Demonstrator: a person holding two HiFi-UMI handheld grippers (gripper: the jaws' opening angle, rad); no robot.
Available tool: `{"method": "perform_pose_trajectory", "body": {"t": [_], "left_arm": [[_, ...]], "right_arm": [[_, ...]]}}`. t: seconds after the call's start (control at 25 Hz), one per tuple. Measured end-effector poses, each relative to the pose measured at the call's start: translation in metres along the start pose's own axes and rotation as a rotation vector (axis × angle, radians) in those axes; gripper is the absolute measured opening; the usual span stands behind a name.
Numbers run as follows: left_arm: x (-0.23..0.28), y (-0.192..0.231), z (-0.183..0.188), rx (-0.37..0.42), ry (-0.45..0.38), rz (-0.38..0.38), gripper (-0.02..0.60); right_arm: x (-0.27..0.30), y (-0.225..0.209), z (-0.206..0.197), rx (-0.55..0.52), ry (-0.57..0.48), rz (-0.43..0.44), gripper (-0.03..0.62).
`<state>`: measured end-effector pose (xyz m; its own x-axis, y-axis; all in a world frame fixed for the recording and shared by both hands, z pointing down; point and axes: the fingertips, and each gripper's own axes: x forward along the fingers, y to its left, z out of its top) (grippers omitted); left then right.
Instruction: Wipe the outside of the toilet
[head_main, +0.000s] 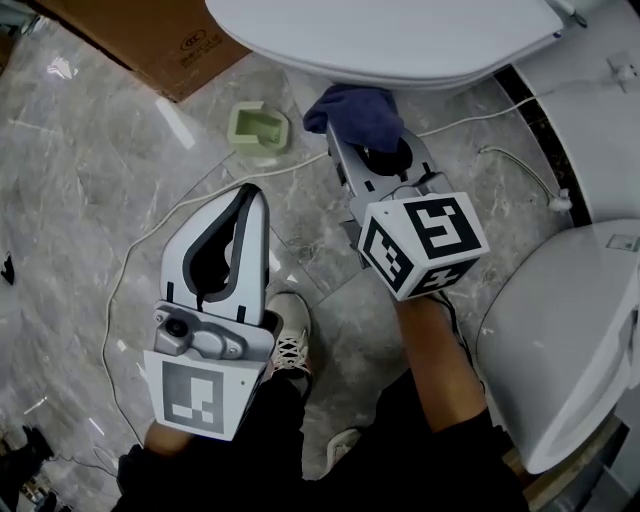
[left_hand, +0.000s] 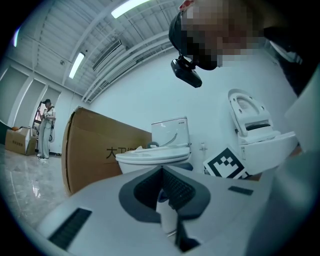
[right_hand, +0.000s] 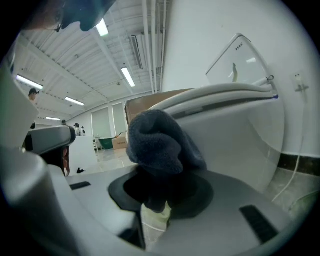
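Toilet (head_main: 400, 40), white and shiny with its lid down, sits at the top middle of the head view on a grey marble floor (head_main: 70, 200).

At the far top left is a brown cardboard box (head_main: 150, 40), next to the toilet. Below it, the left gripper (head_main: 250, 198) is held low and close to the person's body. Its tip points forward toward the toilet but is well apart from it. Its 2 jaws are pressed together with nothing between them.

A small pale green plastic piece (head_main: 260, 128) lies on the floor between this gripper's tip and the toilet. A pale shoe with laces (head_main: 290, 340) shows just right of the left gripper.

Next comes the right gripper (head_main: 372, 150). The person's bare forearm (head_main: 440, 350) is stretched out straight, so this gripper reaches much farther forward than the left one. Its jaws are squeezed tight on a dark blue fuzzy cloth (head_main: 355, 112). The cloth bunches up past the jaw tips. It is up at the front of the bowl, just under the seat edge. In the right gripper view the cloth is right beside the bowl's round side, but I cannot tell if it touches.

At the far right, a second white toilet (head_main: 560, 340) with its lid shut sits beside the person's right arm.
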<state>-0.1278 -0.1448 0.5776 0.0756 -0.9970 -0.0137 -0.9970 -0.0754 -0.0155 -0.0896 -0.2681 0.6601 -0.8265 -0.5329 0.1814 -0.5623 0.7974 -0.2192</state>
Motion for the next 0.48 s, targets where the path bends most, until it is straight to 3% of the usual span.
{"method": "perform_pose_trajectory", "body": {"t": [0.2, 0.48], "left_arm": [[0.009, 0.001, -0.002, 0.002, -0.004, -0.014, 0.011], [0.024, 0.010, -0.012, -0.012, 0.006, -0.026, 0.011]], "right_arm": [[0.006, -0.008, 0.000, 0.036, -0.007, -0.005, 0.094], [0.018, -0.019, -0.024, 0.002, 0.031, -0.048, 0.094]]}}
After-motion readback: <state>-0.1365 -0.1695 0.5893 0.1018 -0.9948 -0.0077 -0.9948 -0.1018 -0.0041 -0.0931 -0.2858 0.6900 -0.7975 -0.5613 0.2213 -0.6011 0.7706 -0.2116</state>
